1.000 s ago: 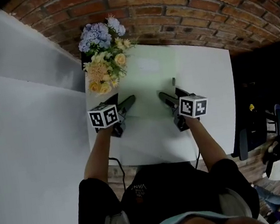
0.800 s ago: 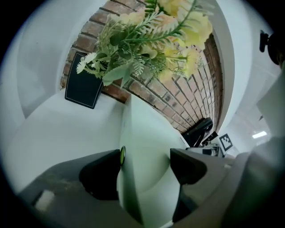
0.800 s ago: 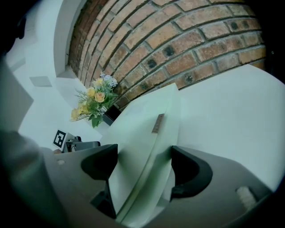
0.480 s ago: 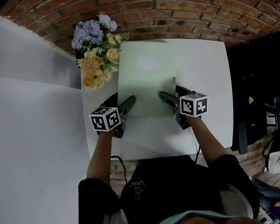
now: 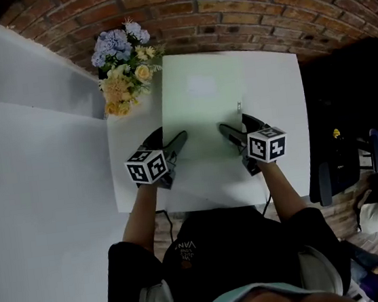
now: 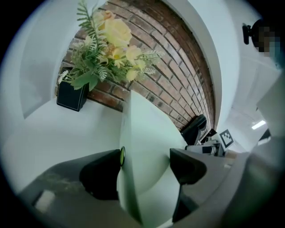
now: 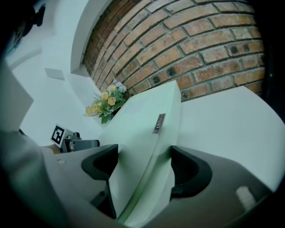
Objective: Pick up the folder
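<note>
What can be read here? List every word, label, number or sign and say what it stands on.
"NVA", roughly, partly creased: pale print on the person's black shirt; the smaller line beneath is too small to read.
Pale label on the folder: nothing legible.
Metal tag on the folder: marking too blurred to read.
Marker cubes: black-and-white square patterns only, no letters.

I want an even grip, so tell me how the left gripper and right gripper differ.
The left gripper holds the folder's left edge; the right gripper holds its right edge. The right gripper sits near a small clasp; none shows by the left gripper. The left gripper is the one closer to the flowers. Shared: both are shut on the folder, side by side, over the table.
</note>
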Motion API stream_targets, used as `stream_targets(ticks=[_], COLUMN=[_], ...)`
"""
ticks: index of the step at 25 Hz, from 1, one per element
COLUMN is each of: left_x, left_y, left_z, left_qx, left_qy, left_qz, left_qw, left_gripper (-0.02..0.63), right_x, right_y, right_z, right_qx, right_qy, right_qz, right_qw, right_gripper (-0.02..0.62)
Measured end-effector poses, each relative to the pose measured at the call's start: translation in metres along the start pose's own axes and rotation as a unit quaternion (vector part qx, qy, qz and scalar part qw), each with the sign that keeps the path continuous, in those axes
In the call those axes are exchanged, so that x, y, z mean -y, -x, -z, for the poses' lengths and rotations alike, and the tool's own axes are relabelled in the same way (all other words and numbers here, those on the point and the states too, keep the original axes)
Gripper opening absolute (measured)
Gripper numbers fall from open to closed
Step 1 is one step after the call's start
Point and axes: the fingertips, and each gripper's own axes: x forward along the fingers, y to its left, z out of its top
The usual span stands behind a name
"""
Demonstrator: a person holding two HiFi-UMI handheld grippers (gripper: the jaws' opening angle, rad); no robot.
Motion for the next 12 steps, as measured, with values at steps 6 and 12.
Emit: stream_targets(ticks=[6, 12], left_x=[0.026, 0.052], left_y=[0.002, 0.01], left_z=[-0.005, -0.019], left_qx=[0.03, 0.071], left_qy=[-0.014, -0.025], left_qz=[-0.003, -0.006], left_qw=[0.9995, 0.9971], left_gripper=[0.353, 0.352], right_x=[0.002, -0.003], right_y=[0.024, 0.048], right_z=[-0.012, -0.033], right_qx=[0.015, 0.047], right_qy=[0.027, 0.055], right_qz=[-0.003, -0.013], right_qw=[1.0, 0.997], right_gripper=[0.362, 0.36])
